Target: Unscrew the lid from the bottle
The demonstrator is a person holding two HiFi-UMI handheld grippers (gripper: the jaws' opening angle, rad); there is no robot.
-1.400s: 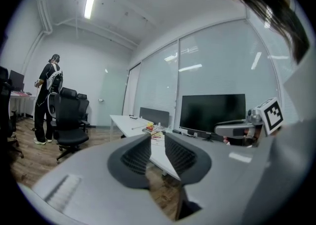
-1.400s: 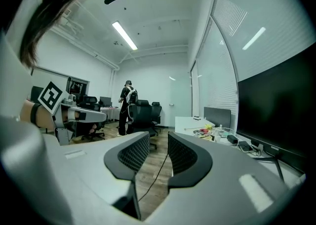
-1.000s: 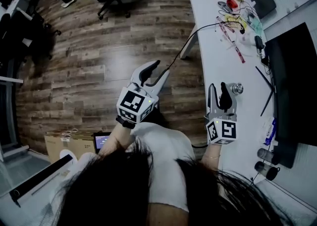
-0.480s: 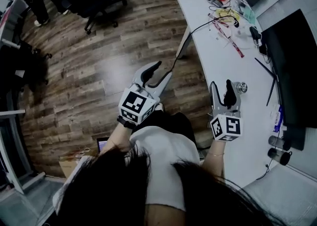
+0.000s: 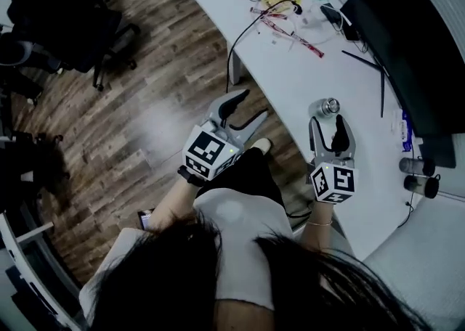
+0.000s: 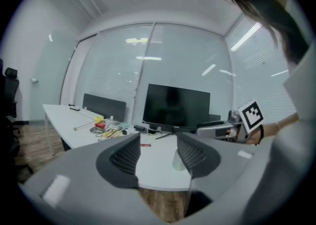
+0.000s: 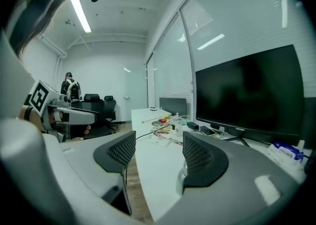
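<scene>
At the near desk edge, left claw (image 5: pixel 251 104): spread, nothing between; jaws just opened wider; swung in from over the floor (image 5: pixel 145 119) toward the desk (image 5: pixel 290 75).
Right claw (image 5: pixel 327 128): over the desk, spread very wide, empty; jaws also just opened.
Meaning: both readied for a first grip; unscrewing not yet begun, by the look of it.
Bottle (image 5: pixel 329 109): upright on the desk, just beyond the right claw's tips, untouched; well apart from the left claw, off to its right.
Lid (image 5: pixel 331 104): shiny, on the bottle.
Far end: cables (image 5: pixel 280 3) and a dark monitor (image 5: pixel 407 39).
</scene>
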